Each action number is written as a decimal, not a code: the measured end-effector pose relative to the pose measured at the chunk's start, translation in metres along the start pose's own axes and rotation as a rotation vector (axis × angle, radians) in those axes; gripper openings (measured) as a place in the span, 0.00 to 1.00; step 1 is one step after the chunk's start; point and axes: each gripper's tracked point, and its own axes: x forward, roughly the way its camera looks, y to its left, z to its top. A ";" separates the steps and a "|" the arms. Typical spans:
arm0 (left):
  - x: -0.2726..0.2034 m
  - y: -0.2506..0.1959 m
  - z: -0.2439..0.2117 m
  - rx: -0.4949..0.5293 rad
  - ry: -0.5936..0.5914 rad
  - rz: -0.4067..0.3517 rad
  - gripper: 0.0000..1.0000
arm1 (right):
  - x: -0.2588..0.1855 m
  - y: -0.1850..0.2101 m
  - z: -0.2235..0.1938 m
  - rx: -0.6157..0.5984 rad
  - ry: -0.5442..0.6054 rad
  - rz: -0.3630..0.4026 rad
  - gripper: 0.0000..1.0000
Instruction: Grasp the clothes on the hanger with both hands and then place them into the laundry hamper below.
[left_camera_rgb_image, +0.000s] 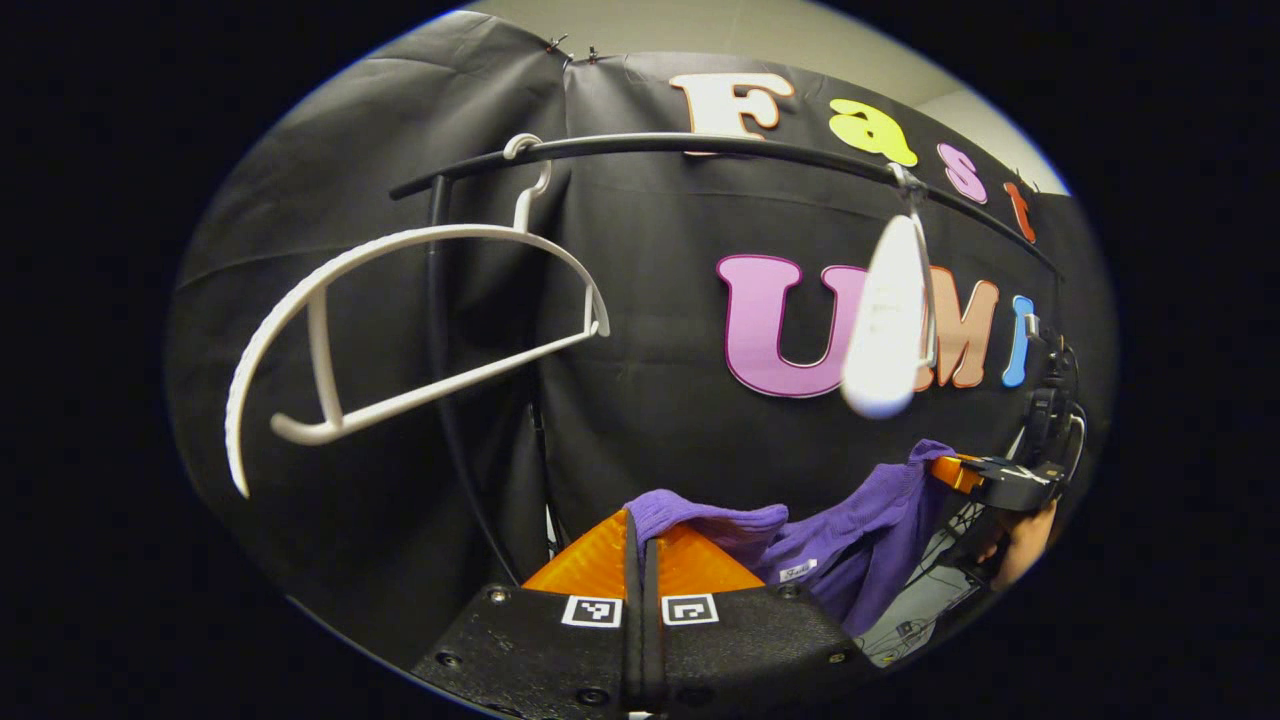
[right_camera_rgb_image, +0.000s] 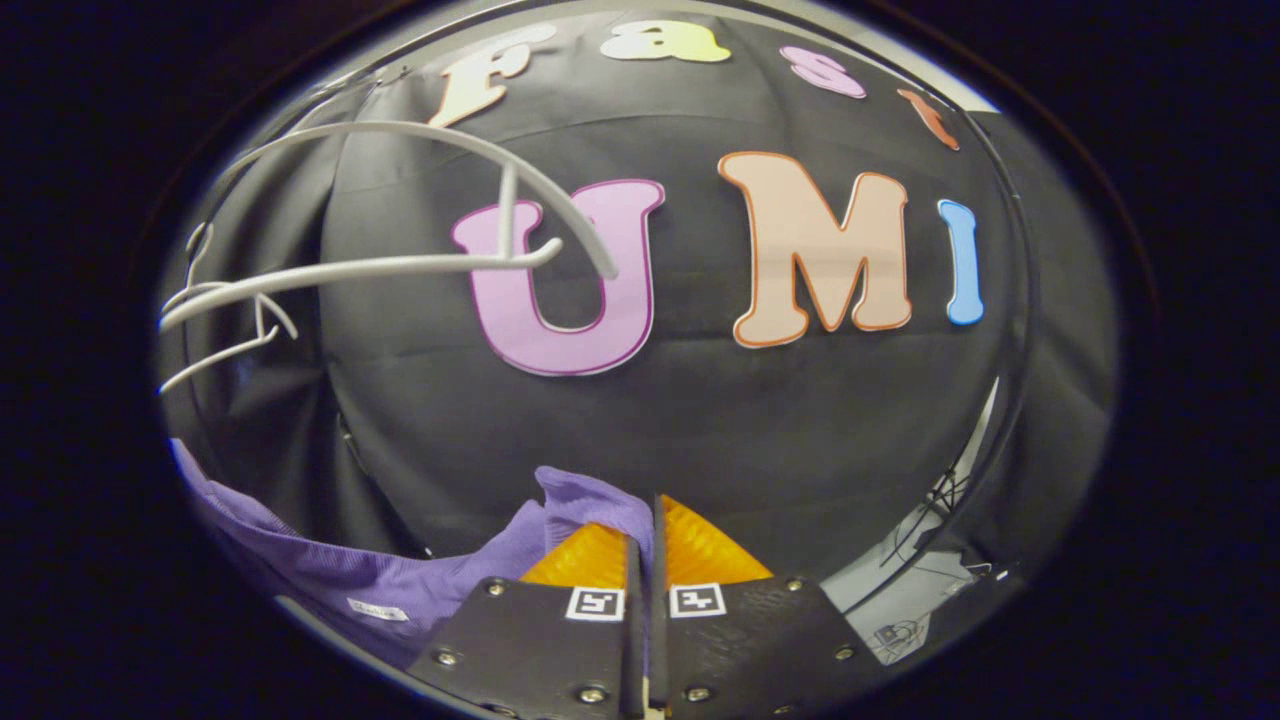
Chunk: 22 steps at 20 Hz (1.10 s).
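Note:
A purple garment (left_camera_rgb_image: 850, 545) stretches between both grippers, off the hangers. My left gripper (left_camera_rgb_image: 640, 530) is shut on one corner of it, low in the left gripper view. Farther right in that view, the right gripper (left_camera_rgb_image: 960, 470), held by a hand (left_camera_rgb_image: 1025, 545), pinches the other end. In the right gripper view my right gripper (right_camera_rgb_image: 645, 520) is shut on the purple garment (right_camera_rgb_image: 330, 575), which trails off to the lower left. Two bare white hangers (left_camera_rgb_image: 400, 330) (left_camera_rgb_image: 885, 320) hang from the black rail (left_camera_rgb_image: 700, 145) above the cloth.
The rail's black upright pole (left_camera_rgb_image: 445, 370) stands left of the garment. In the right gripper view a white hanger (right_camera_rgb_image: 400, 230) hangs up left, and another pole (right_camera_rgb_image: 1010, 350) curves down the right side, with cables (right_camera_rgb_image: 940, 500) and pale floor (right_camera_rgb_image: 900, 610) near its base.

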 end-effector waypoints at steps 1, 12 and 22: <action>-0.008 -0.003 -0.001 0.006 -0.006 -0.004 0.00 | -0.011 0.001 -0.002 0.000 0.003 0.006 0.07; -0.071 -0.051 0.006 0.021 -0.067 -0.073 0.00 | -0.123 -0.008 0.023 -0.060 -0.080 0.034 0.02; -0.084 -0.122 0.058 -0.008 -0.162 -0.192 0.00 | -0.197 0.026 0.088 0.050 -0.167 0.125 0.02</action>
